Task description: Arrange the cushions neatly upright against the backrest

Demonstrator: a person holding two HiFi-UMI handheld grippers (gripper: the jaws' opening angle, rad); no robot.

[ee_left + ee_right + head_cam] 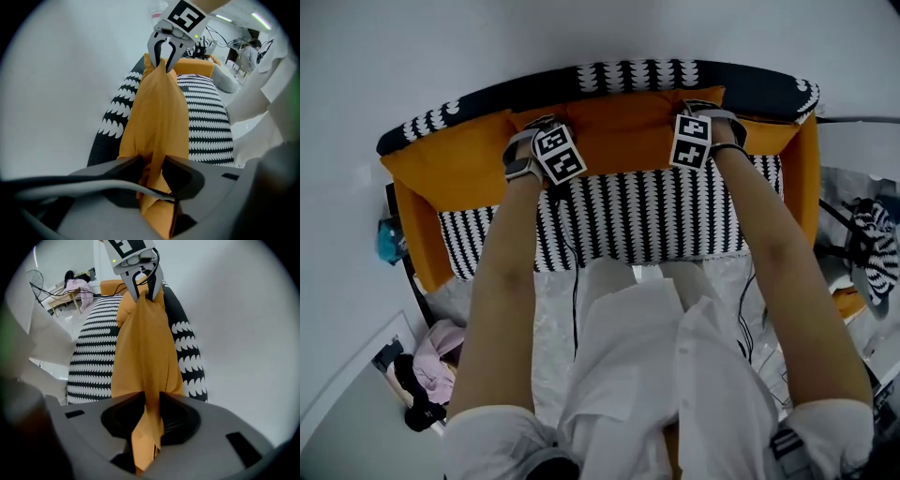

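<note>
An orange cushion [623,127] stands upright against the black-and-white backrest [675,75] of a small sofa. My left gripper [540,124] holds the cushion's top edge near its left corner, and my right gripper [695,106] holds it near the right corner. In the left gripper view the cushion [157,108] runs from my left gripper [153,164], shut on a fold of fabric, to the right gripper [164,50] at the far end. In the right gripper view my right gripper [151,401] pinches the cushion [143,348], with the left gripper [140,284] beyond.
The striped seat [647,211] lies below the cushion. Orange side pads [450,164] [806,159] line both ends of the sofa, and a white wall is behind it. Pink cloth [441,342] and cables lie on the floor at left, and another patterned cushion [877,248] at right.
</note>
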